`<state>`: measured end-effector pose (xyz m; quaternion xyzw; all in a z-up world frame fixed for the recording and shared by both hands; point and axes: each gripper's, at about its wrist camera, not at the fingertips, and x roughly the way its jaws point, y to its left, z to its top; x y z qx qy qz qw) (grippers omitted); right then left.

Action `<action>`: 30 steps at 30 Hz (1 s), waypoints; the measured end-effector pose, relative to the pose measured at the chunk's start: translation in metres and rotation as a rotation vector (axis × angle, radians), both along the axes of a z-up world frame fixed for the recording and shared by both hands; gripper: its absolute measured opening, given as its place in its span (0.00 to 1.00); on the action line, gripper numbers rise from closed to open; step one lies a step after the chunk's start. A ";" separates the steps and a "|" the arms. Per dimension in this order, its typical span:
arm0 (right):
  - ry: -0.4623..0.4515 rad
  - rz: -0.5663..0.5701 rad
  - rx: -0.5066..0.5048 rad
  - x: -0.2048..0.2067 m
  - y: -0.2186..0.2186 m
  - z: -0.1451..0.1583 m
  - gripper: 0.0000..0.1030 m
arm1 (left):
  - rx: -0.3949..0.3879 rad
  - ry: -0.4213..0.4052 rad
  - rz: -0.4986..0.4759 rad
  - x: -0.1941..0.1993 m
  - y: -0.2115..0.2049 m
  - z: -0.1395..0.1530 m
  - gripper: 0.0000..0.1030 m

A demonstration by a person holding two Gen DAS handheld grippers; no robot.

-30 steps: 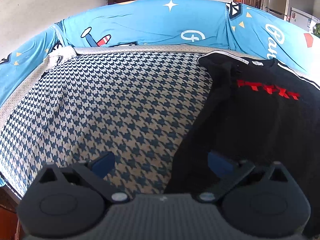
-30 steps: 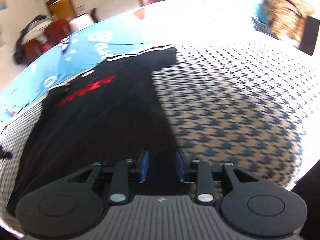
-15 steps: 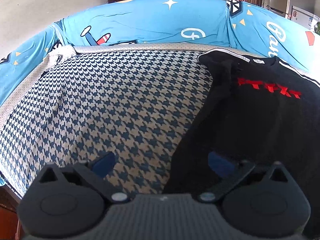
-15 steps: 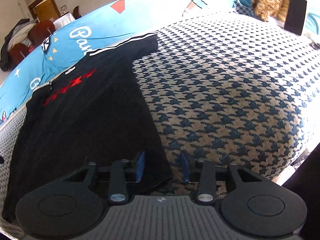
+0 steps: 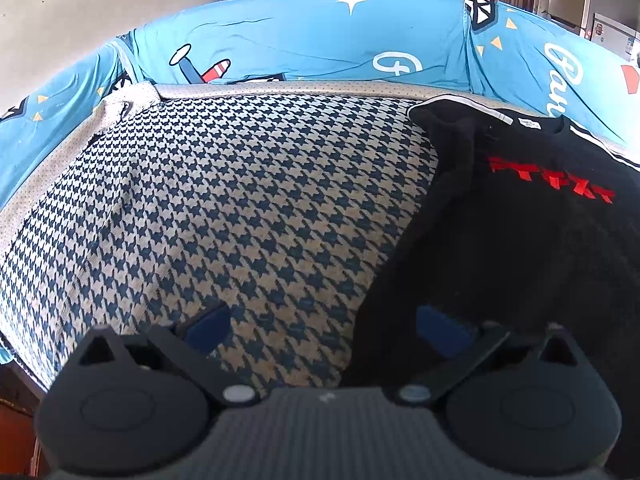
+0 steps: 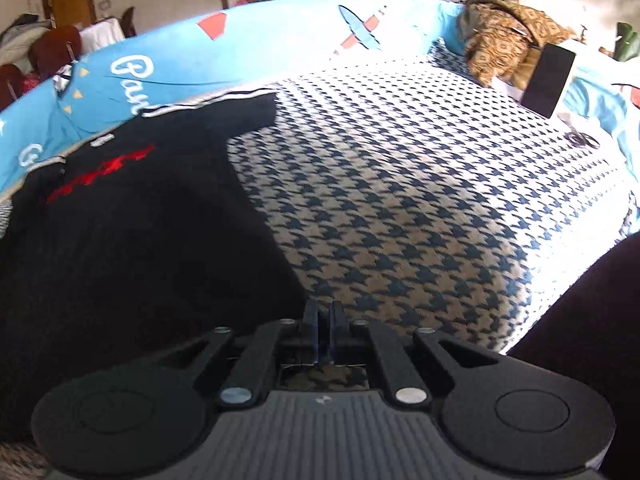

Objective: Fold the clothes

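Right gripper (image 6: 324, 320) jaws now clenched at black shirt (image 6: 140, 232) hem; left gripper (image 5: 324, 326) unchanged, jaws released.

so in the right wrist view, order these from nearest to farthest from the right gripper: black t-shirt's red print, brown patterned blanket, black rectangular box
1. Red print on the black t-shirt, left of the right gripper.
2. Black rectangular box, far right.
3. Brown patterned blanket, just behind the box, at the bed's far corner.

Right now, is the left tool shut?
No, the left tool is wide open, its blue fingers far apart over the black T-shirt's edge.
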<state>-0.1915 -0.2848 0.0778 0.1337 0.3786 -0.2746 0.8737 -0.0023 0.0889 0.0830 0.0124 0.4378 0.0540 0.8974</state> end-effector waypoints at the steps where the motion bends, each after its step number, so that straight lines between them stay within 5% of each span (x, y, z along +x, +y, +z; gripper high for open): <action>1: -0.008 -0.015 0.013 0.000 -0.003 0.001 0.08 | 0.000 -0.003 0.001 0.000 0.000 0.000 1.00; 14: -0.084 0.299 0.151 0.035 0.028 0.011 0.28 | -0.004 -0.045 -0.011 0.013 -0.008 0.005 1.00; 20: -0.049 0.472 0.154 0.060 0.052 0.015 0.39 | -0.024 -0.078 -0.015 0.026 -0.007 0.010 1.00; 30: 0.018 0.631 0.153 0.111 0.070 0.017 0.42 | 0.029 -0.138 -0.119 0.053 -0.027 0.014 1.00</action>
